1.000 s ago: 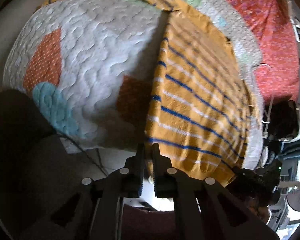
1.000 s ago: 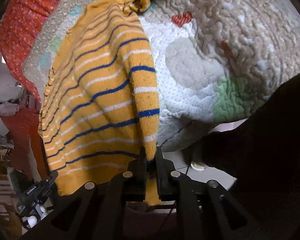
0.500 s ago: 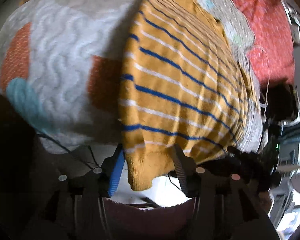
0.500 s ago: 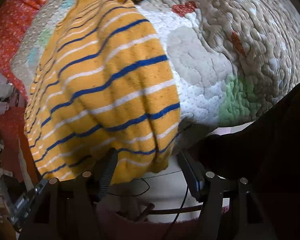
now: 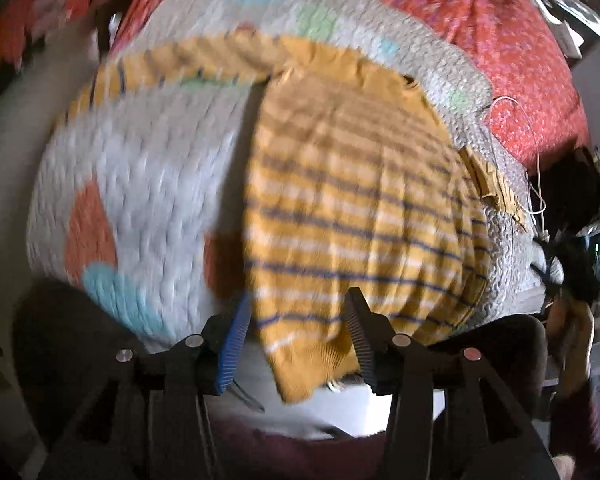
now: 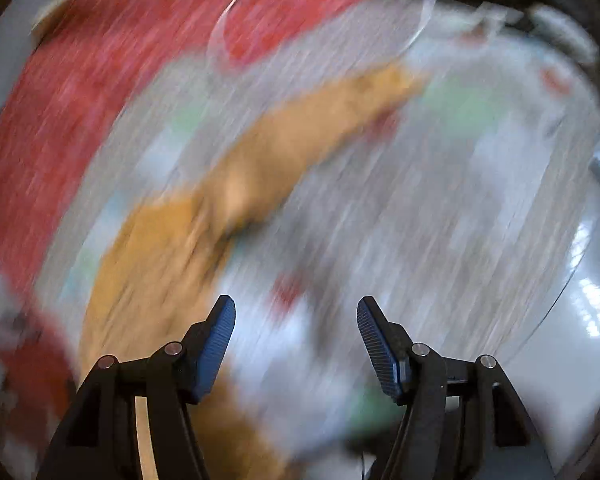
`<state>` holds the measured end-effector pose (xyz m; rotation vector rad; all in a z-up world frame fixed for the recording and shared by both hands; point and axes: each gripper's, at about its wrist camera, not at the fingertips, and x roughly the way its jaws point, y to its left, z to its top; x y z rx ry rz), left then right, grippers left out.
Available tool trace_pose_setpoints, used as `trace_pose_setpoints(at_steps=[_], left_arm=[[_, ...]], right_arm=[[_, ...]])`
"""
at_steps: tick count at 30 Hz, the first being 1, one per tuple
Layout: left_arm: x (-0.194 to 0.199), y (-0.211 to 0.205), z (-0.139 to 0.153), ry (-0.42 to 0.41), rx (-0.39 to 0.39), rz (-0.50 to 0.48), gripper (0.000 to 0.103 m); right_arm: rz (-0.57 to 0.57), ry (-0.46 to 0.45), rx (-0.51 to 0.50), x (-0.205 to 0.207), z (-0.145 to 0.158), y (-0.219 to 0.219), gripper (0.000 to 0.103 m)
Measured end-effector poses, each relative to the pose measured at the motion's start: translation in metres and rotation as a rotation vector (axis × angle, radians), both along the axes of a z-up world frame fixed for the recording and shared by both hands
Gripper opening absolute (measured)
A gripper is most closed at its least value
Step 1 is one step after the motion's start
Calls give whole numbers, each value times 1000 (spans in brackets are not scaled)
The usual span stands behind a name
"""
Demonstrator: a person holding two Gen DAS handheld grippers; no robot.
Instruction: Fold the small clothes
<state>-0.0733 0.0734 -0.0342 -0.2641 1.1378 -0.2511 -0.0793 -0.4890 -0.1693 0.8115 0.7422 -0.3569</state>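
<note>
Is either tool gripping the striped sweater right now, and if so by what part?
Neither. The left tool is open, with the sweater's hem corner hanging loose between its fingers. The right tool is open and empty.

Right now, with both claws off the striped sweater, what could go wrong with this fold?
1. The striped sweater's ribbed hem overhangs the quilt's near edge, so the garment may slide off.
2. One sleeve lies stretched out across the quilt, unfolded; it could bunch if it is skipped.
3. The right wrist view is badly blurred, so the right claw's next grasp may land off target.
</note>
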Motion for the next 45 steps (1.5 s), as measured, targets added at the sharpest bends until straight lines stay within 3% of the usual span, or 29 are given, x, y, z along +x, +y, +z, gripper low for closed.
trace_pose_setpoints(at_steps=[2,7,11,12,13,14,16,21,23,28,32,39,42,45], left_arm=[[7,-12,12,-33,18,-32,50],[31,-45,17,-41,60,-84,51],[46,-68,22,-65,97,-97,51],[49,-72,23,-70,103,-96,51],[53,-74,24,-75,107,-93,51],[57,-75,24,-77,110,-89,51],[62,-74,25,-80,112,-77,51],[75,-53,21,-77,99,-19,51],[77,-42,18,-79,94,2,51],[80,-16,15,-82,58,60,51],[76,4,10,-76,27,100,51],[71,43,-1,-62,-19,175,51],[72,60,-4,-56,-31,208,51],[77,72,-5,-58,-35,226,51]], right_arm=[[-114,-6,10,17,-5,-45,68],[-243,-20,225,55,-36,-105,68],[-317,-42,204,81,-42,-124,70],[-316,-42,194,86,-42,-128,61],[-308,-38,193,90,-41,-132,23],[-286,-35,211,94,-41,-139,4],[-292,-54,228,90,-31,-152,5],[-367,-84,45,74,31,-174,5],[-348,-113,-24,75,62,-166,5],[-86,-202,-143,115,122,-82,5],[237,-247,-169,165,139,42,5],[711,-209,-103,230,102,268,5],[800,-157,-113,243,75,333,5],[857,-103,-116,255,49,372,5]])
